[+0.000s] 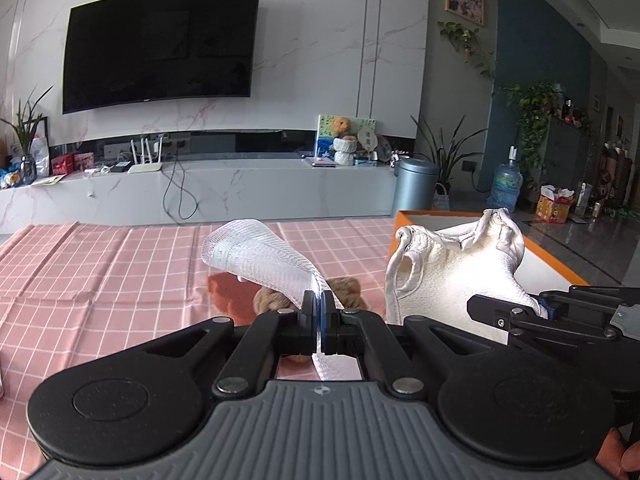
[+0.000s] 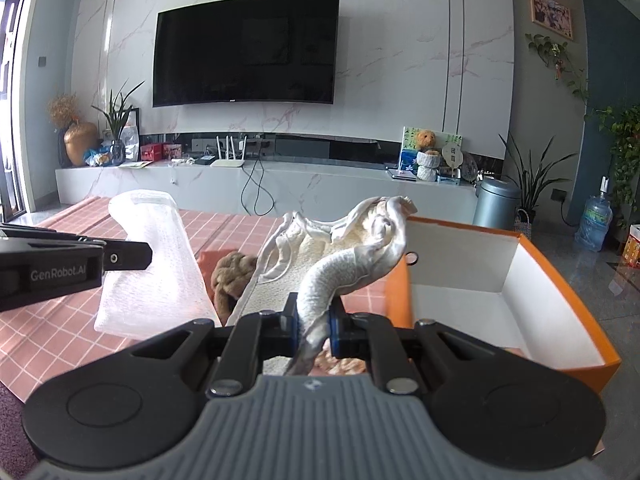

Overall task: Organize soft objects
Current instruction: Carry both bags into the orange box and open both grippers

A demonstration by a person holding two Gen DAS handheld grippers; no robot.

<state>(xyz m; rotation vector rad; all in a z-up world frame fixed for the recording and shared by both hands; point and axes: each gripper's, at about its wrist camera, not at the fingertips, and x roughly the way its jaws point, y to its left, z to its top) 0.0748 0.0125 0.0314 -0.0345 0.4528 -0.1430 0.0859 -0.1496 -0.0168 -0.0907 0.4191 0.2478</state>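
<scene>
Both claws loaded. Left gripper [image 1: 321,312] is closed flat on a strip of white mesh foam sleeve [image 1: 260,262]; the sleeve arcs up and away toward 11 o'clock in its own view, free end in the air. Right gripper [image 2: 313,330] is pinched tight on a bunched fold of a cream terry pouch with satin trim [image 2: 340,256]; the rest of it stands up ahead of the fingers, toward 12.

Orange box [image 2: 500,276], white inside, sits at 2–3 o'clock of the right claw, just beside the pouch, on the pink checked tablecloth [image 1: 100,272]. Its floor looks mostly bare, though the near corner is hidden. A brown plush toy [image 2: 234,274] lies on the cloth between the two held items, untouched.

Judgement: step in hand is dropping the pouch into the box.
- Carry it over the near wall with the hanging part clear of the rim, otherwise it snags and tips the light box.
- Release only once the bulk is over the white floor, not the edge.
- Keep the left claw out at 9 o'clock; the sleeve is springy and will flop across the pouch if the two come close.
- Sleeve next, plush last.

Readable text: "GenRobot.AI" on the side of the left gripper, seen from the right wrist view. Small logo under the TV [image 2: 244,48] is too small to read.
</scene>
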